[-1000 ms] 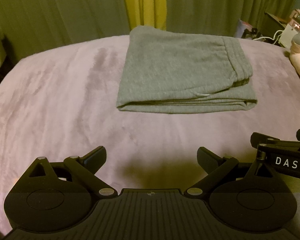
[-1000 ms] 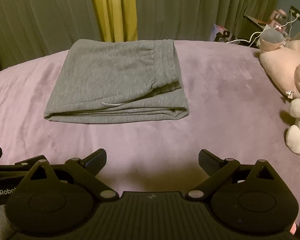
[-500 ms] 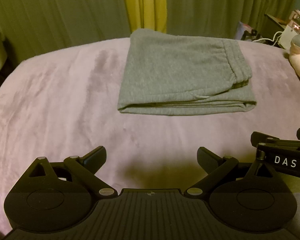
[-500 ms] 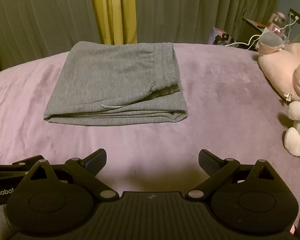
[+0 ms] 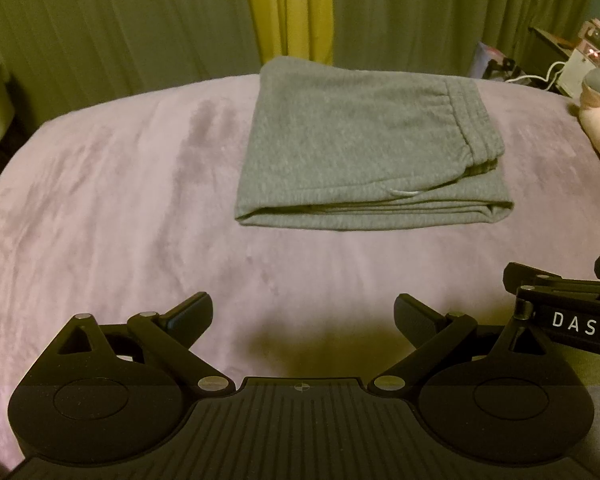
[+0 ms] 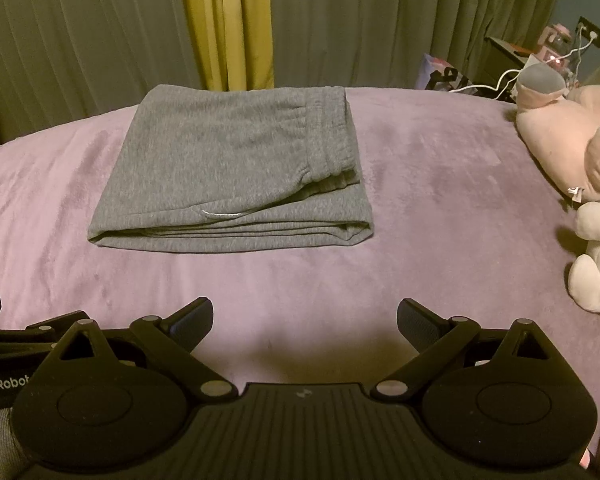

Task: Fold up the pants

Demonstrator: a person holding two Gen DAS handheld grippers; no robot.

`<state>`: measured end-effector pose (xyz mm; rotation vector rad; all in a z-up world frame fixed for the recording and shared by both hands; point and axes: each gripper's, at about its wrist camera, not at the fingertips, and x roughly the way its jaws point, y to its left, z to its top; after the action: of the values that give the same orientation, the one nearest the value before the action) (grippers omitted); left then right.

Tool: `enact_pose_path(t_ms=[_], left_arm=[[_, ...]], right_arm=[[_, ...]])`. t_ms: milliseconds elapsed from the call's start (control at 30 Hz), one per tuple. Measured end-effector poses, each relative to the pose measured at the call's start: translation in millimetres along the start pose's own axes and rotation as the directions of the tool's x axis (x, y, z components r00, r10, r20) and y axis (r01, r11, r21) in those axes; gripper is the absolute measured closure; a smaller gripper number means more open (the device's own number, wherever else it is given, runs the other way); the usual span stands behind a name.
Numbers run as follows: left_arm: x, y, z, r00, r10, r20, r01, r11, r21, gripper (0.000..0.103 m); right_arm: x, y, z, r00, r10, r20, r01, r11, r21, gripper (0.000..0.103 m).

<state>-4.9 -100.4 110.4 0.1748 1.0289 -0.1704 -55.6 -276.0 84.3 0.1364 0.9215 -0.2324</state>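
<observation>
The pink plush toy (image 6: 568, 148) is cut off at the frame edge, while folded grey sweatpants (image 5: 364, 156) lie well ahead of the left gripper (image 5: 303, 316) and right gripper (image 6: 305, 318), both spread wide, empty.

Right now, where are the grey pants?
The folded grey pants lie mid-bed on the purple blanket, ahead of both open grippers, left of the pink plush toy.

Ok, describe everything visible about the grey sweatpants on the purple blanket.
The grey knit sweatpants lie folded into a flat, roughly rectangular stack of several layers on the purple fleece blanket. The gathered elastic waistband runs along the right side, stacked fold edges face the cameras, and a short white thread shows near the front. Neither open gripper touches them.
</observation>
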Motion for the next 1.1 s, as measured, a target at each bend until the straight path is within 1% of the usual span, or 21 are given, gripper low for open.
enact_pose_path(t_ms=[1100], left_arm=[[-0.8, 2.7, 2.6, 1.0, 0.009, 0.001, -0.009, 1.0, -0.011, 0.002]], right_arm=[[-0.2, -0.8, 0.2, 1.0, 0.001, -0.004, -0.001, 1.0, -0.004, 0.004]])
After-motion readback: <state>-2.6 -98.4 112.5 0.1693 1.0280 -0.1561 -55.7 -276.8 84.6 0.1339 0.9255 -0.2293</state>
